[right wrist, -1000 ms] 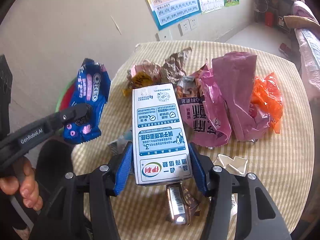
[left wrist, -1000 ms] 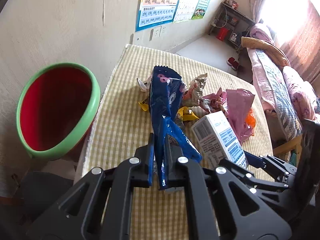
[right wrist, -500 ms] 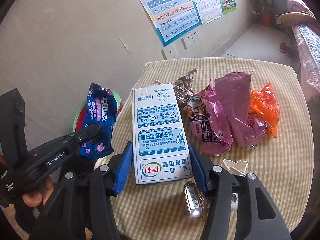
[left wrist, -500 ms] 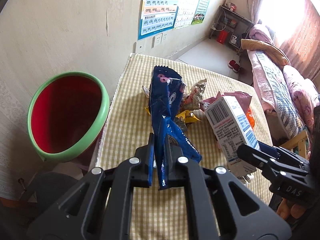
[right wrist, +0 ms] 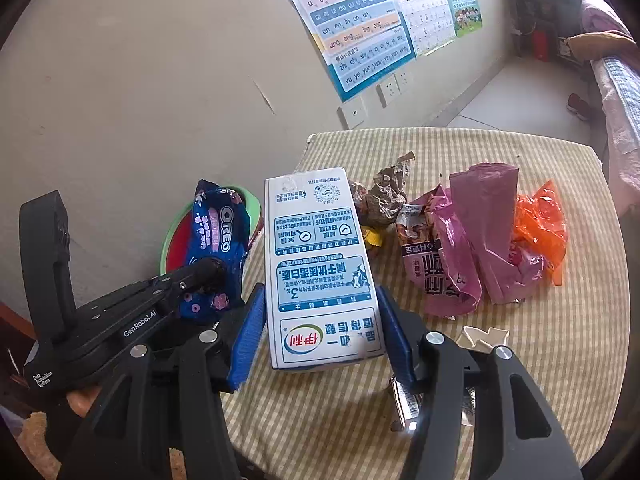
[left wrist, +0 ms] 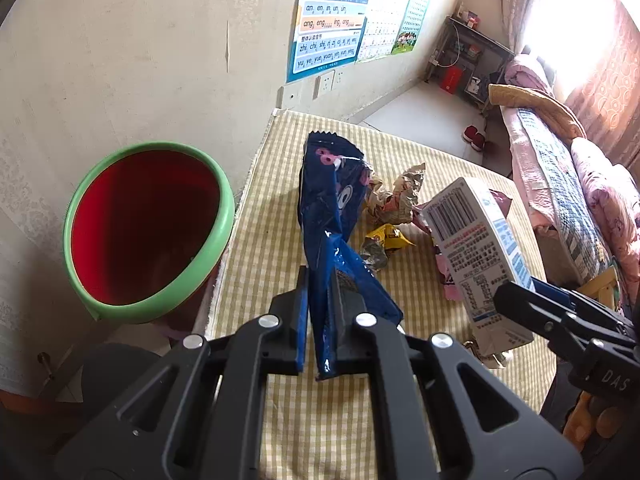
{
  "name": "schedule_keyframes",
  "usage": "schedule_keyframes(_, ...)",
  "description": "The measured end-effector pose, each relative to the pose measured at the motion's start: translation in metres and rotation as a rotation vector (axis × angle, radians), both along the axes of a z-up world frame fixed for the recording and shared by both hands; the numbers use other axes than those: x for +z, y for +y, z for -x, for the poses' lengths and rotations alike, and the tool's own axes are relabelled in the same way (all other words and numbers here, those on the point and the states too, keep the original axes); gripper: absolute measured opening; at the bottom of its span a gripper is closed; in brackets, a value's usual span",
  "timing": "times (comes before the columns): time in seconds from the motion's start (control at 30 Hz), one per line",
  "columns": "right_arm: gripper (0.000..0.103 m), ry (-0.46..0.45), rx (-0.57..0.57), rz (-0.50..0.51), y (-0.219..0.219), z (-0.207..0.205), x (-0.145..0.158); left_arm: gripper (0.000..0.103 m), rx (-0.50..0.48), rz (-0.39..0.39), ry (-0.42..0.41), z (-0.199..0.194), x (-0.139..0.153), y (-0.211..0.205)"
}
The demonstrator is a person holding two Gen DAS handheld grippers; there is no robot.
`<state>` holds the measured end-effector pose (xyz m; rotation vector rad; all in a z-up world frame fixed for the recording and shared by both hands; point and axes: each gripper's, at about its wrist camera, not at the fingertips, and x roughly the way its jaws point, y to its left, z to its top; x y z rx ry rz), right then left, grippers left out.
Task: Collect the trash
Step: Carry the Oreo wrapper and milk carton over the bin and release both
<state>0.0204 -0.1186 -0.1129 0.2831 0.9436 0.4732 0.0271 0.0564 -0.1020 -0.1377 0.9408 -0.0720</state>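
My left gripper [left wrist: 318, 300] is shut on a blue Oreo wrapper [left wrist: 332, 208], which stands up from its fingers above the checked tablecloth [left wrist: 264, 248]. From the right wrist view the same wrapper [right wrist: 218, 236] hangs in front of the bin. My right gripper [right wrist: 322, 320] is shut on a white and blue milk carton [right wrist: 320, 272], lifted off the table; the carton [left wrist: 476, 248] also shows at the right of the left wrist view. The red bin with a green rim [left wrist: 148, 224] stands off the table's left edge.
Crumpled brown wrappers [right wrist: 384, 196], a pink plastic bag [right wrist: 480, 236], an orange bag [right wrist: 540, 228], a small yellow wrapper [left wrist: 390, 238], a white scrap [right wrist: 484, 336] and a silver wrapper [right wrist: 404, 404] lie on the table. A wall runs along the left; a bed [left wrist: 568, 184] stands at the right.
The milk carton has risen off the table in my right gripper, and more of the room now shows. The left gripper has kept its hold on the Oreo wrapper and barely moved.
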Motion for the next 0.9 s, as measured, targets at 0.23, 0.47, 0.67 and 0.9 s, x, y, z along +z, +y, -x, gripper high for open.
schedule_keyframes(0.23,0.053,0.002,0.027,-0.004,0.014,-0.002,0.003,0.007,0.009,-0.011,0.004,0.001,-0.002,0.005)
schedule_keyframes(0.47,0.053,0.008,0.053,0.002,0.028,-0.003,0.001,0.007,0.0,-0.03,0.0,0.002,-0.005,0.004)
schedule_keyframes(0.67,0.053,0.005,0.027,0.025,0.021,-0.005,0.0,0.007,-0.025,-0.011,-0.002,0.003,-0.007,-0.002)
schedule_keyframes(0.9,0.053,0.027,0.031,0.038,0.022,-0.01,0.001,0.007,-0.032,-0.001,-0.002,0.0,-0.009,0.003)
